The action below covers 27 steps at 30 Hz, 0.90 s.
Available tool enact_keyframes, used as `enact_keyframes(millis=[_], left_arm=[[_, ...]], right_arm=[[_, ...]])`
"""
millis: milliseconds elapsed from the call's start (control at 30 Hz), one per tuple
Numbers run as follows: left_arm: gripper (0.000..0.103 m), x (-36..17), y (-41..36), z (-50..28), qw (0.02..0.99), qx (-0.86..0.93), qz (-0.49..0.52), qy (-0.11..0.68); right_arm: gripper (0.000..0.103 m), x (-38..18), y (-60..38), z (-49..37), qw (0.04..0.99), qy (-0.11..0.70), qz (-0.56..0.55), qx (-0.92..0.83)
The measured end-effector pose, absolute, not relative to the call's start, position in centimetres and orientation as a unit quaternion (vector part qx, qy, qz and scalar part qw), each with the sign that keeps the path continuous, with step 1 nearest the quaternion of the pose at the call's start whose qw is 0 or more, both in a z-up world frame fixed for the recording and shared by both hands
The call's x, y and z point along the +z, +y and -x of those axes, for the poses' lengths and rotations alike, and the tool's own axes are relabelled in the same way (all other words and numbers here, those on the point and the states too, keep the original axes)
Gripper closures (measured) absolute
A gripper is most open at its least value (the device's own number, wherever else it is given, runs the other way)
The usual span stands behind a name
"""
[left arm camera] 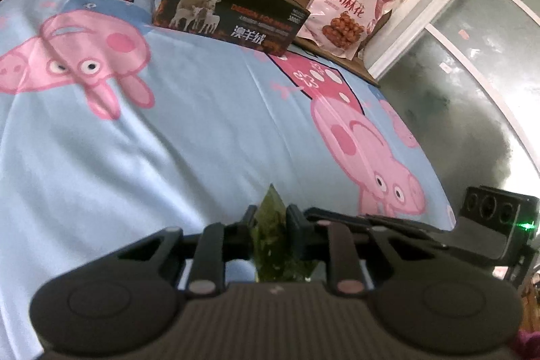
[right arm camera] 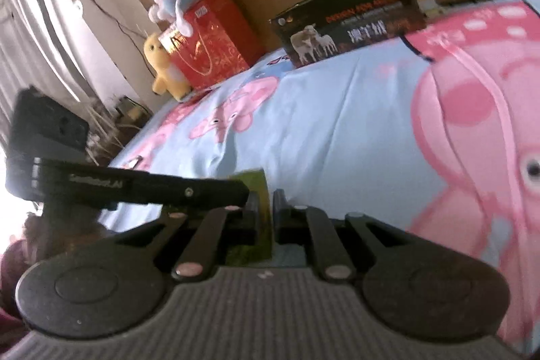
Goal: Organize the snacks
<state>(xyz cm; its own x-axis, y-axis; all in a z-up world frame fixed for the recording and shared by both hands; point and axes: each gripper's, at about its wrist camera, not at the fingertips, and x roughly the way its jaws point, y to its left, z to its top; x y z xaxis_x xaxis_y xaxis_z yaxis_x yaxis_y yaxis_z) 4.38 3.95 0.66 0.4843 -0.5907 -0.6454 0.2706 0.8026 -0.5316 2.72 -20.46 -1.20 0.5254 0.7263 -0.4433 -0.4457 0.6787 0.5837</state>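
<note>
Left gripper [left arm camera: 270, 221]: I see it clamped on a green packet [left arm camera: 270, 235].
Right gripper [right arm camera: 266, 208]: narrow, pinching the same packet's other end, I judge.
Box [left arm camera: 229, 12]: upper centre on the bed [left arm camera: 202, 123], ahead of both.

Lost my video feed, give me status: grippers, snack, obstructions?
Left gripper shut on green snack packet. Right gripper around the same packet, grip unclear. Black box ahead; blue bedsheet between is clear.
</note>
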Motion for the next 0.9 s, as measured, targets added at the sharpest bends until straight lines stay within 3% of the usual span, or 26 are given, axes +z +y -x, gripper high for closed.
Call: enact_keyframes(millis=[267, 600, 900], left_arm=[[0.088, 0.5, 6.8, -2.0, 0.852, -0.278, 0.195, 0.397], [0.088, 3.1, 7.4, -0.2, 0.859, -0.348, 0.181, 0.330], [0.088, 2.3, 7.0, -0.9, 0.852, -0.348, 0.189, 0.341]], right_arm=[[0.060, -0.9, -20.5, -1.5, 0.843, 0.326, -0.199, 0.378], [0.058, -2.3, -20.7, -3.0, 0.790, 0.336, -0.270, 0.435], [0.059, -1.5, -18.8, -1.6, 0.800, 0.327, -0.180, 0.470]])
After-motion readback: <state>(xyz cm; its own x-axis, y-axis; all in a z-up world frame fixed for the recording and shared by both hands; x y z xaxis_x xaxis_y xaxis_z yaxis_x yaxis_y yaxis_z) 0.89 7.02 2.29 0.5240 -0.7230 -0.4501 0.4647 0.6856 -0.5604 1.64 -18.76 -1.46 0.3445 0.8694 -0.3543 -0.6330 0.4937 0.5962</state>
